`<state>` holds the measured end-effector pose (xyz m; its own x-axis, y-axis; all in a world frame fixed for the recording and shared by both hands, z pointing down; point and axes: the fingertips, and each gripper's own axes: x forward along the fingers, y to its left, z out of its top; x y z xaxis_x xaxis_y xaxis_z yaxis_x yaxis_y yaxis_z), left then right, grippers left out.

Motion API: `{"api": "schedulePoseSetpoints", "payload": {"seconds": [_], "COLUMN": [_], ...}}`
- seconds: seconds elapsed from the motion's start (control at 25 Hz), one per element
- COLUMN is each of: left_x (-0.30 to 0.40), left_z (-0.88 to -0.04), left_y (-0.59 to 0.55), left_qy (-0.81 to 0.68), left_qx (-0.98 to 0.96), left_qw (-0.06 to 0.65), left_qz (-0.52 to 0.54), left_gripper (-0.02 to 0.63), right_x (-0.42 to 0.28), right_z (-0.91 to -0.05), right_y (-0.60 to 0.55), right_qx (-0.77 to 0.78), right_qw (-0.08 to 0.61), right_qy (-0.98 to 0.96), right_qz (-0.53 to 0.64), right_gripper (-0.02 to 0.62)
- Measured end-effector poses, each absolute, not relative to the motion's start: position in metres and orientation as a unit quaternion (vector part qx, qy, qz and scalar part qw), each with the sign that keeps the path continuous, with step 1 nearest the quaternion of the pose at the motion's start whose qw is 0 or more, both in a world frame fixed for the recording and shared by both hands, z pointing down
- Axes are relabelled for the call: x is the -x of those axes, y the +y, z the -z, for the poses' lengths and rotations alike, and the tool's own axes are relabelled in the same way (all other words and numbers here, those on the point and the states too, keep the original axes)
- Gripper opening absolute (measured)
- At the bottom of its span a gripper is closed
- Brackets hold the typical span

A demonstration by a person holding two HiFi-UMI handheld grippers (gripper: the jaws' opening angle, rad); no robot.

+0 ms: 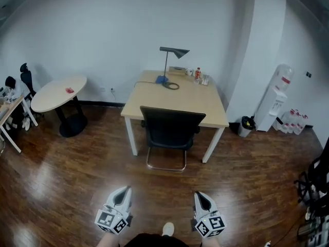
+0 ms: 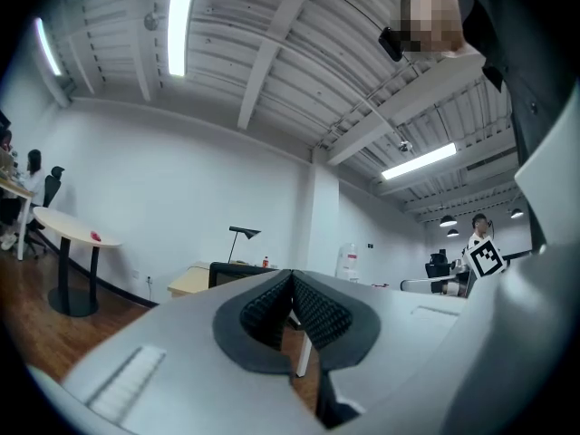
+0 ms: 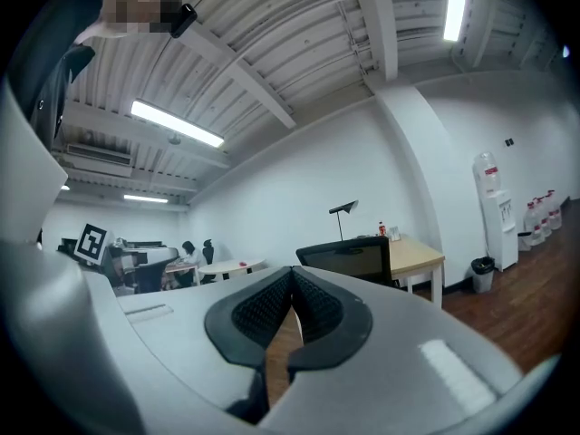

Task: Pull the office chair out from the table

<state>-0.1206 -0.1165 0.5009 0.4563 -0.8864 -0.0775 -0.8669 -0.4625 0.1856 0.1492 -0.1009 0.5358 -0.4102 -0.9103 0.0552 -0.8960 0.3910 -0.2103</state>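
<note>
Left gripper [image 1: 124, 189] and right gripper [image 1: 199, 194], jaws together, empty, well apart from office chair [image 1: 171, 130].

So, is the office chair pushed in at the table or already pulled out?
Pushed in: the chair has its backrest close against the near edge of the table, between its front legs.

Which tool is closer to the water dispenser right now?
Right. The right tool is left of the water dispenser and nearer the person; the left tool is even farther left.
</note>
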Motion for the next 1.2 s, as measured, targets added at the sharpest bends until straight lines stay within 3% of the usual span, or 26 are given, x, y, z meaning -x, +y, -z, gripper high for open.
{"api": "schedulePoseSetpoints", "payload": {"seconds": [0.56, 1.2], "left_x": [0.033, 0.027], "left_z": [-0.512, -0.514], "left_y": [-0.218, -0.36], "left_qy": [-0.511, -0.491], "left_qx": [-0.857, -0.869], "left_qw": [0.047, 0.03], "left_qz": [0.046, 0.052], "left_gripper": [0.002, 0.002], "right_x": [-0.234, -0.232], "right_z": [-0.548, -0.549], "right_y": [-0.203, -0.33], "right_qx": [0.528, 0.541], "right_qw": [0.019, -0.014], "right_qy": [0.843, 0.836], "right_qz": [0.104, 0.092], "right_gripper": [0.017, 0.033]}}
